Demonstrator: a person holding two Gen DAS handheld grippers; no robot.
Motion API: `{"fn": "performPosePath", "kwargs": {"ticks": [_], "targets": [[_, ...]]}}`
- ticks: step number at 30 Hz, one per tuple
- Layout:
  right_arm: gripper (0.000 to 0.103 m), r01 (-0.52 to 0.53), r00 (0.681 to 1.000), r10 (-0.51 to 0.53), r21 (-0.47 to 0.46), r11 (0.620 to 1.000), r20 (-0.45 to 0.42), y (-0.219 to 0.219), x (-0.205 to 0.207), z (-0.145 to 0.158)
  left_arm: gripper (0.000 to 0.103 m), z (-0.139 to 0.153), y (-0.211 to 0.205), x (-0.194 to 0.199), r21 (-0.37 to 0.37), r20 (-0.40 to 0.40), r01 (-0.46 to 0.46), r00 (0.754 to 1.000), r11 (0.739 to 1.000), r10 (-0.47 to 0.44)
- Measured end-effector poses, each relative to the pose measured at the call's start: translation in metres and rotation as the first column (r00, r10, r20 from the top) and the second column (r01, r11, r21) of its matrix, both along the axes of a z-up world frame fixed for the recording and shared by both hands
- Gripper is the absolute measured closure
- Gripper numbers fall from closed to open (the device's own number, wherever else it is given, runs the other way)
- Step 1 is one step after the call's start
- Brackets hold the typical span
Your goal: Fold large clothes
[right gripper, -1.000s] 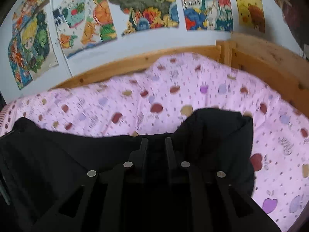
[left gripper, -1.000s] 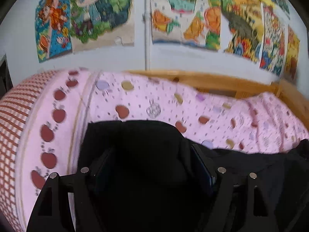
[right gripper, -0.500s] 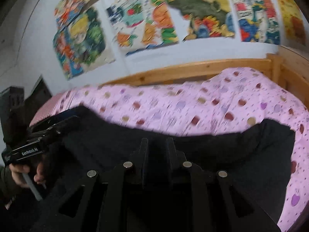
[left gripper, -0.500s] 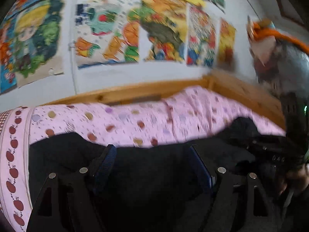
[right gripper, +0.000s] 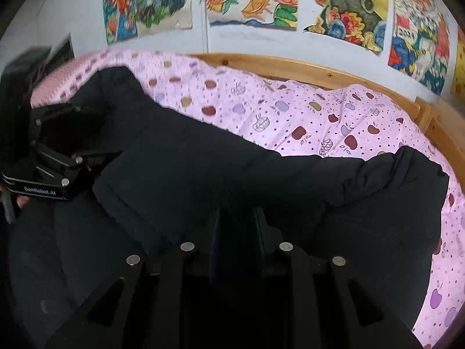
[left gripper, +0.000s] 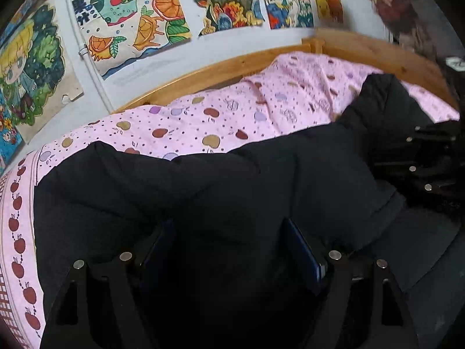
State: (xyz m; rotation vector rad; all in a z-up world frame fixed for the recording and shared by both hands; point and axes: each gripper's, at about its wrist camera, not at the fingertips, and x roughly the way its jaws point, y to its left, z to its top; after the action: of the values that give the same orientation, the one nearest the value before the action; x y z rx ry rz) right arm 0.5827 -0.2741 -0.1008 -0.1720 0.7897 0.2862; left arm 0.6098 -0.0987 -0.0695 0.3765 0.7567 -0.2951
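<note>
A large black padded jacket (left gripper: 232,180) (right gripper: 203,168) lies stretched across a pink apple-print bedsheet (left gripper: 232,116) (right gripper: 319,116). My left gripper (left gripper: 228,232) holds its jaws wide around a thick fold of the jacket near its left end; it also shows at the left edge of the right wrist view, left gripper (right gripper: 87,131). My right gripper (right gripper: 237,221) has its jaws close together and opening, with jacket cloth still pinched between them. In the left wrist view the right gripper (left gripper: 386,151) sits at the jacket's right end.
A wooden bed frame (left gripper: 203,75) (right gripper: 290,67) runs behind the sheet, below a wall of colourful posters (left gripper: 130,14). A red checkered border (left gripper: 5,299) edges the sheet at left. A blurred grey-and-orange thing (left gripper: 407,14) is at upper right. A hand (right gripper: 21,200) grips the left tool.
Both views have rolled and swung so that each gripper now shows in the other's view. The jacket has gone from bunched lumps to a long spread band across the bed.
</note>
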Motion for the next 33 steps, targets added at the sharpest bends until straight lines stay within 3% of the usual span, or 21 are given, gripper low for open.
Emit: {"fn": "performPosePath", "kwargs": {"ticks": [7, 11, 13, 14, 17, 22, 24, 28, 33], "targets": [[0.083, -0.001, 1.000, 0.001, 0.006, 1.000, -0.004, -0.003, 0.002, -0.004, 0.025, -0.006, -0.011, -0.003, 0.076, 0.045, -0.012, 0.999, 0.997, 0.008], [0.082, -0.005, 1.000, 0.005, 0.024, 1.000, 0.024, -0.007, -0.001, 0.003, 0.024, 0.005, -0.010, -0.009, 0.076, 0.087, -0.021, 0.996, 0.997, 0.015], [0.080, 0.001, 0.999, -0.003, 0.045, 0.999, 0.042, -0.011, -0.005, 0.011, 0.024, 0.013, -0.011, -0.015, 0.096, 0.122, -0.054, 0.992, 0.994, 0.042], [0.074, 0.012, 0.998, -0.015, 0.048, 0.999, 0.057, -0.013, -0.009, 0.017, 0.024, 0.017, -0.011, -0.018, 0.096, 0.132, -0.066, 0.990, 0.993, 0.053], [0.047, 0.036, 0.991, -0.040, 0.037, 0.999, 0.130, -0.013, -0.027, 0.033, 0.022, 0.036, -0.004, -0.029, 0.021, 0.148, -0.101, 0.984, 0.995, 0.096], [0.043, 0.065, 0.982, -0.074, 0.059, 0.996, 0.173, -0.017, -0.048, 0.055, 0.015, 0.062, 0.016, -0.042, -0.177, 0.089, -0.166, 0.979, 0.970, 0.184], [0.034, 0.092, 0.977, -0.112, 0.117, 0.989, 0.181, -0.024, -0.058, 0.068, 0.013, 0.070, 0.022, -0.048, -0.228, 0.078, -0.186, 0.975, 0.956, 0.209], [0.030, 0.115, 0.968, -0.155, 0.202, 0.973, 0.199, -0.037, -0.074, 0.087, 0.011, 0.085, 0.025, -0.068, -0.282, 0.088, -0.190, 0.971, 0.940, 0.222], [0.027, 0.118, 0.954, -0.177, 0.241, 0.963, 0.241, -0.042, -0.105, 0.116, 0.009, 0.113, 0.021, -0.099, -0.297, 0.154, -0.149, 0.967, 0.943, 0.201]]}}
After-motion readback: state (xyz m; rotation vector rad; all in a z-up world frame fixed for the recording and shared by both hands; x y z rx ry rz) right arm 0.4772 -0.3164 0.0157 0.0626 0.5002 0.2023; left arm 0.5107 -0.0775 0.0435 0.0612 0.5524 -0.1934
